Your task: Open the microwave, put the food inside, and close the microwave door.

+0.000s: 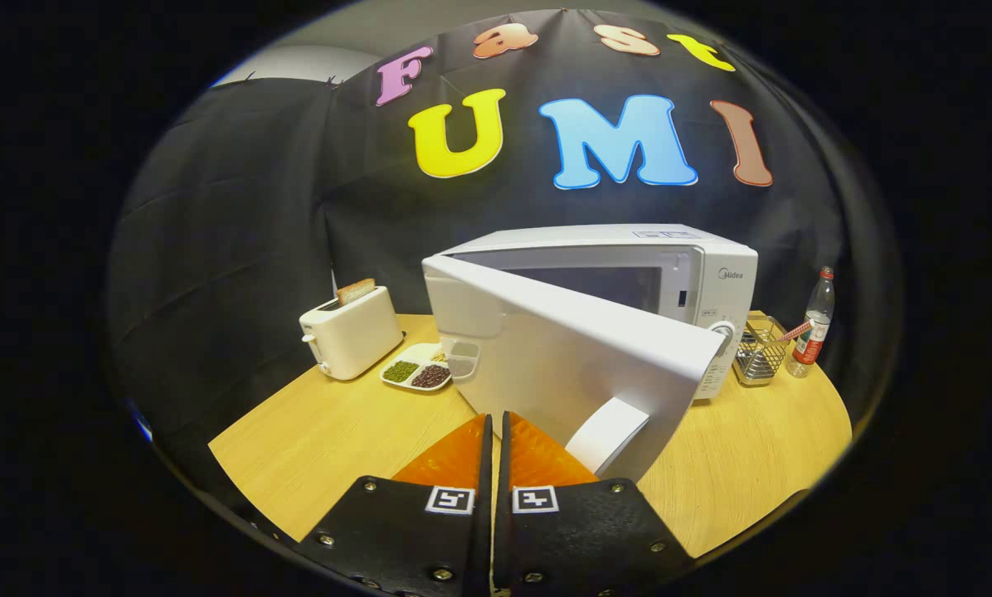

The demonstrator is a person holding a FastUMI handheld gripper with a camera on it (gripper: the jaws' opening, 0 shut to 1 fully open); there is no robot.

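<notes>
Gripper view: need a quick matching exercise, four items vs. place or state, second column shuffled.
Items:
1. microwave door
2. toaster
3. divided plate
4. claw

Place or state:
A. fingers closed together, nothing between them
B. swung partly open, handle just ahead of the fingers
C. holds a slice of bread, left of the plate
D. between toaster and microwave, holding beans

Pairs: 1-B, 2-C, 3-D, 4-A

Gripper (496, 439) fingers were closed together, holding nothing, tips just short of the microwave door (562, 365), which stood swung open toward them. Microwave (670, 265) sat beyond; toaster (351, 332) and sectioned plate (417, 369) ahead-left on table (313, 439).
</notes>
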